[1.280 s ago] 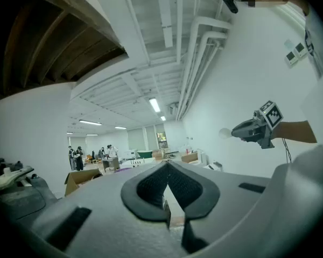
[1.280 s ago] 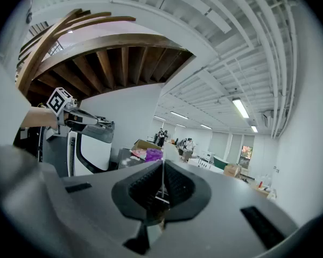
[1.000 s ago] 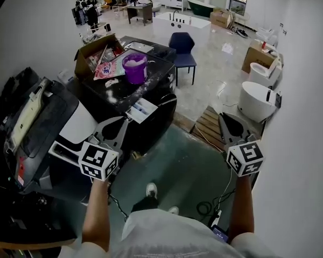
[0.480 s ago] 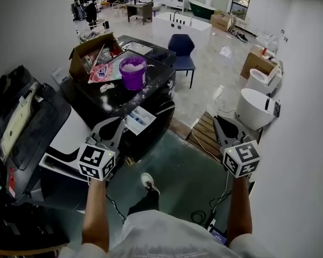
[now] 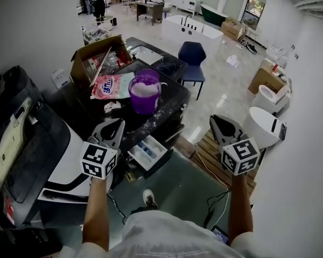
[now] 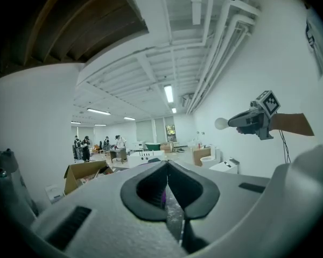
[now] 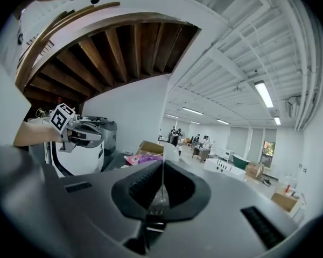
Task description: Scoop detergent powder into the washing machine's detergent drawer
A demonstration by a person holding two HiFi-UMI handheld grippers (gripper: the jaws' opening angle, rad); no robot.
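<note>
Drawer (image 5: pixel 147 151) out past washer (image 5: pixel 171 102) edge

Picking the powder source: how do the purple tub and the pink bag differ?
The purple tub stands upright and open, white powder showing; the pink bag lies flat. The tub sits nearer the open detergent drawer; the bag lies beside the cardboard box. Both rest on the machine's dark top.

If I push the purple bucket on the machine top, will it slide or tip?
The purple bucket looks nearly full of white powder, so probably heavy for its size. It stands upright and squat, so likely slides rather than tips. A jolt could spill powder over the rim.
</note>
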